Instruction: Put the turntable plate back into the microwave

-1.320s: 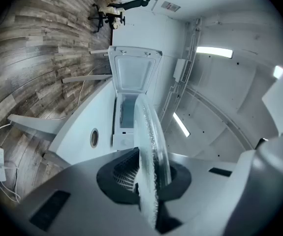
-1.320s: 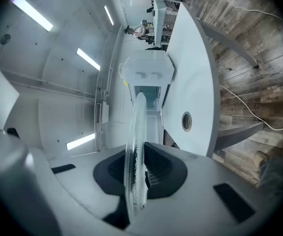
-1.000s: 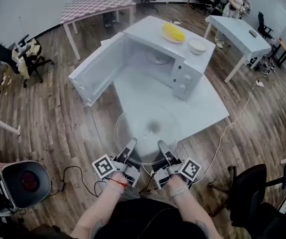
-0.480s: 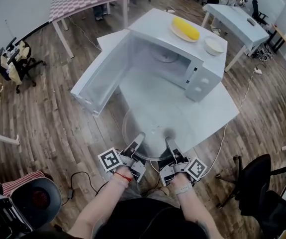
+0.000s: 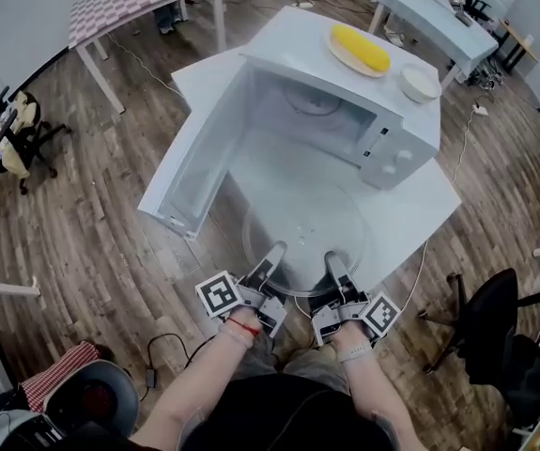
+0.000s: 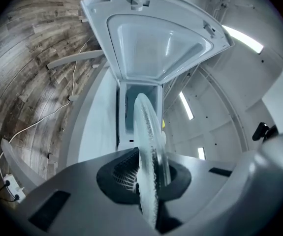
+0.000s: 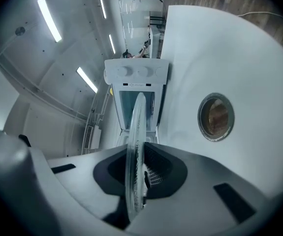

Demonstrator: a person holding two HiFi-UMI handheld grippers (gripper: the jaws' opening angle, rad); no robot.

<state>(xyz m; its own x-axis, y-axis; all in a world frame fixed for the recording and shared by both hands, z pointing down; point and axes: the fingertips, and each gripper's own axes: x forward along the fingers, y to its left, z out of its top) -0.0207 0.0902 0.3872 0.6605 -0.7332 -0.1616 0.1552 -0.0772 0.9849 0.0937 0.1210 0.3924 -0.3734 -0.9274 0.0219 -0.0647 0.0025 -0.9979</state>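
Left gripper (image 6: 150, 177): jaws clamped on the near rim of the glass turntable plate (image 5: 305, 222), edge seated between the pads. Right gripper (image 7: 134, 178): same, pinching that rim near the left one. Plate is held roughly level over the white table (image 5: 422, 205), in front of the microwave (image 5: 345, 87), not in the cavity. Microwave door (image 5: 194, 158) is swung wide open on the left. On the microwave's top: a dish with a corn cob (image 5: 359, 50) and a small white bowl (image 5: 418, 84), near each other. Wood floor (image 5: 82, 205) all round.
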